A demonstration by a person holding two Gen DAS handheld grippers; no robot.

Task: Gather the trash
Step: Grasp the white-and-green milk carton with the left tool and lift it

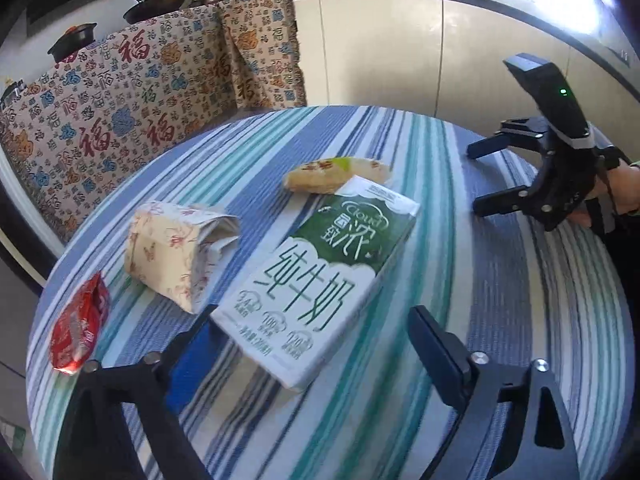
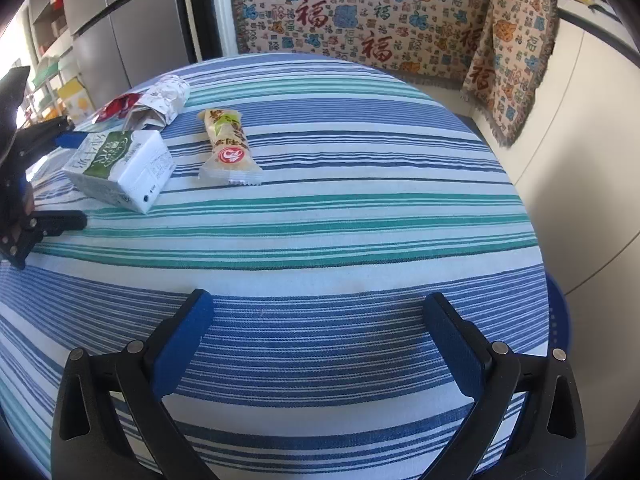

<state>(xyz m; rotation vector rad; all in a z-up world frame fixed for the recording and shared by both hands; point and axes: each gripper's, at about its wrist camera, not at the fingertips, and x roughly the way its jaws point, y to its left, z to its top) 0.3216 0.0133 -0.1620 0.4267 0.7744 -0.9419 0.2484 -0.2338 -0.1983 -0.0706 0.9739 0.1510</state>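
Home kitchen, pans (image 1: 156, 2) on counter, fridge (image 2: 132, 32), striped tablecloth (image 2: 320, 220)

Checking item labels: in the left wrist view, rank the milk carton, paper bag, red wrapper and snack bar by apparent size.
1. Milk carton, though nearest the camera.
2. Paper bag.
3. Red wrapper and snack bar look alike; the bar lies farther off and partly hidden, so unranked.

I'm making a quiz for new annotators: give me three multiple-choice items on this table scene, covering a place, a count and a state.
1. The milk carton lies
A. between the left gripper's fingers
B. under the right gripper
C. on the floor

2. Trash items on the striped tablecloth:
A. two
B. four
C. six

3. The right gripper is
A. shut on a wrapper
B. shut, empty
C. open, empty

Answers: 1 A, the fingers flank it. 2 B, carton, snack bar wrapper, paper packet, red wrapper. 3 C, only cloth between its fingers.
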